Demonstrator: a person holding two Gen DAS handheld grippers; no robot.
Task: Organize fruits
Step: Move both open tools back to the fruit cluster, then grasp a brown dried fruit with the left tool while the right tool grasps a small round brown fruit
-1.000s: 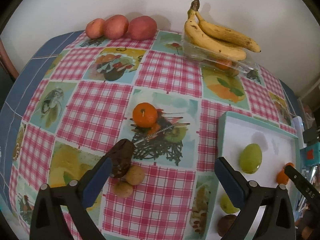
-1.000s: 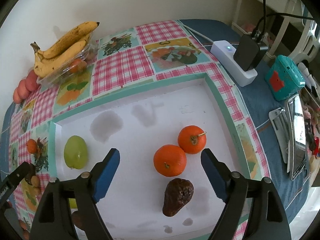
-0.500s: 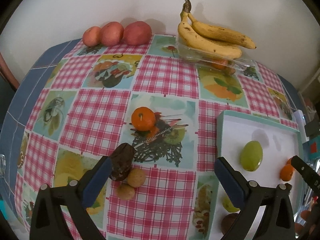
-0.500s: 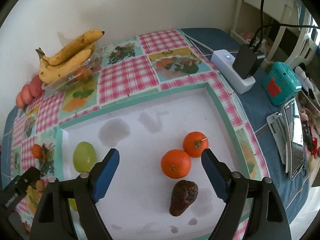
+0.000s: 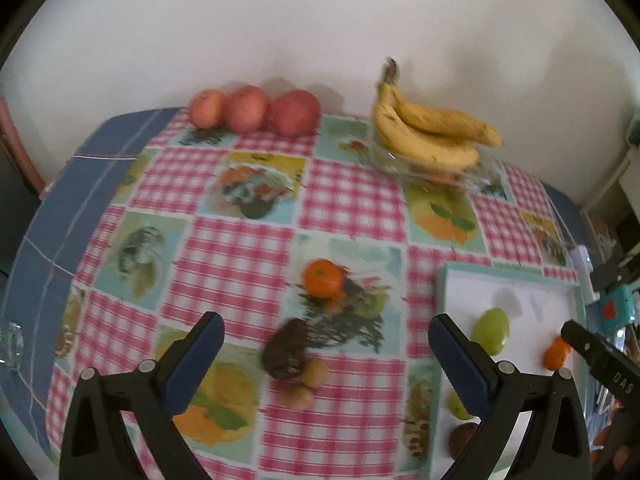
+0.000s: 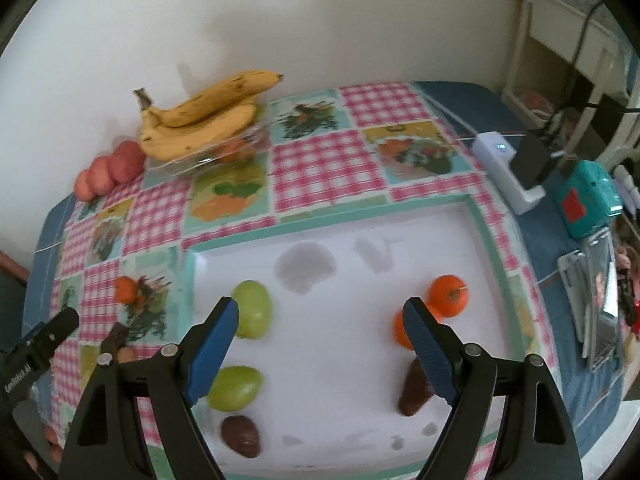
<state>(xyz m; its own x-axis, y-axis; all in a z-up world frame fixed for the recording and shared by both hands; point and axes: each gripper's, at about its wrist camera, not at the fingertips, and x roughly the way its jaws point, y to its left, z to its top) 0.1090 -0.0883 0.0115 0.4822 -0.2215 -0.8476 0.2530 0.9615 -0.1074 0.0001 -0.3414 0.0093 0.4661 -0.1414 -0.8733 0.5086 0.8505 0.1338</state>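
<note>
My left hand-held gripper [image 5: 326, 354] hangs spread wide with nothing between its blue pads, over the surface covered in a pink-checked cloth with fruit pictures [image 5: 348, 200]. Between and just beyond its fingers lies a dark brown wrinkled avocado [image 5: 285, 347], touching two small tan round fruits [image 5: 305, 384] on its near side. A little farther off sits a lone orange tangerine [image 5: 323, 277] on the cloth. Along the wall stand three red apples [image 5: 256, 110] in a row, and a bunch of yellow bananas [image 5: 430, 132] rests on top of a clear plastic container [image 5: 464, 174].

My right hand-held gripper [image 6: 320, 342] is likewise released and empty, held above the white tray with a teal rim [image 6: 360, 360]. On the tray's left side lie two green oval fruits [image 6: 252, 314], one behind the other, and a dark brown avocado [image 6: 241, 436] nearest me. On the right side two orange tangerines [image 6: 449, 295] touch each other, the nearer one partly hidden by my right finger, with another dark brown fruit [image 6: 414, 390] just in front of them. Beyond the tray's right edge, on blue cloth, are a white power strip [image 6: 506, 168] and a teal box [image 6: 590, 200].
</note>
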